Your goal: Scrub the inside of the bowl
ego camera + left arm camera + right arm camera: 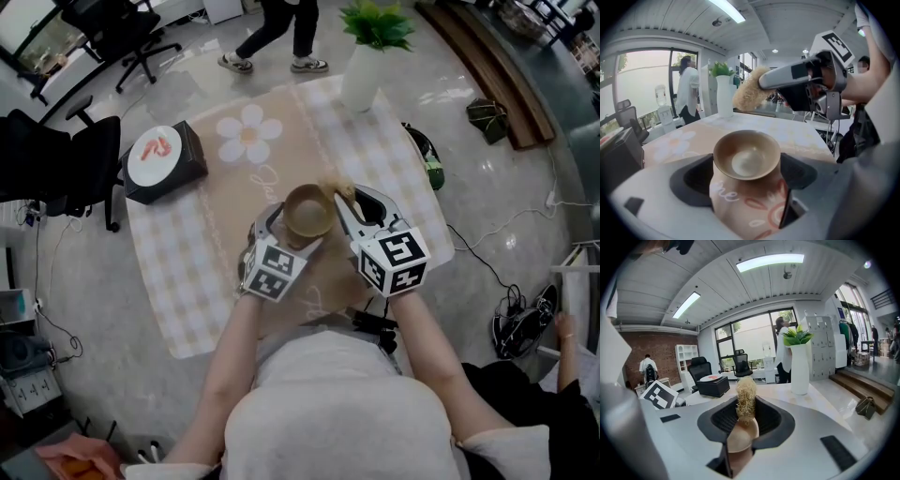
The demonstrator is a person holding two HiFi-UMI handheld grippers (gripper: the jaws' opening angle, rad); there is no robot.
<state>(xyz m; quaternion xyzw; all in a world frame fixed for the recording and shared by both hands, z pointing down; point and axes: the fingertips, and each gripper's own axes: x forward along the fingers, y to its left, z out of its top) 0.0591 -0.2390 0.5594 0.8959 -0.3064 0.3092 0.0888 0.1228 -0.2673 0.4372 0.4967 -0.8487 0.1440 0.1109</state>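
A tan bowl (308, 211) sits over the beige tablecloth, and my left gripper (287, 228) is shut on its sides. In the left gripper view the bowl (746, 154) lies between the jaws with its inside open to view. My right gripper (349, 199) is shut on the wooden handle of a straw-coloured scrubber (338, 190), just right of the bowl's rim. From the left gripper view the scrubber (749, 92) hangs above and behind the bowl, apart from it. The right gripper view shows the fibrous scrubber head (746, 401) sticking up from between the jaws.
A white vase with a green plant (364, 67) stands at the table's far side. A black box with a white plate (161, 159) lies far left. A dark bag (427, 156) rests at the right edge. Office chairs (112, 37) and a walking person (277, 33) are beyond.
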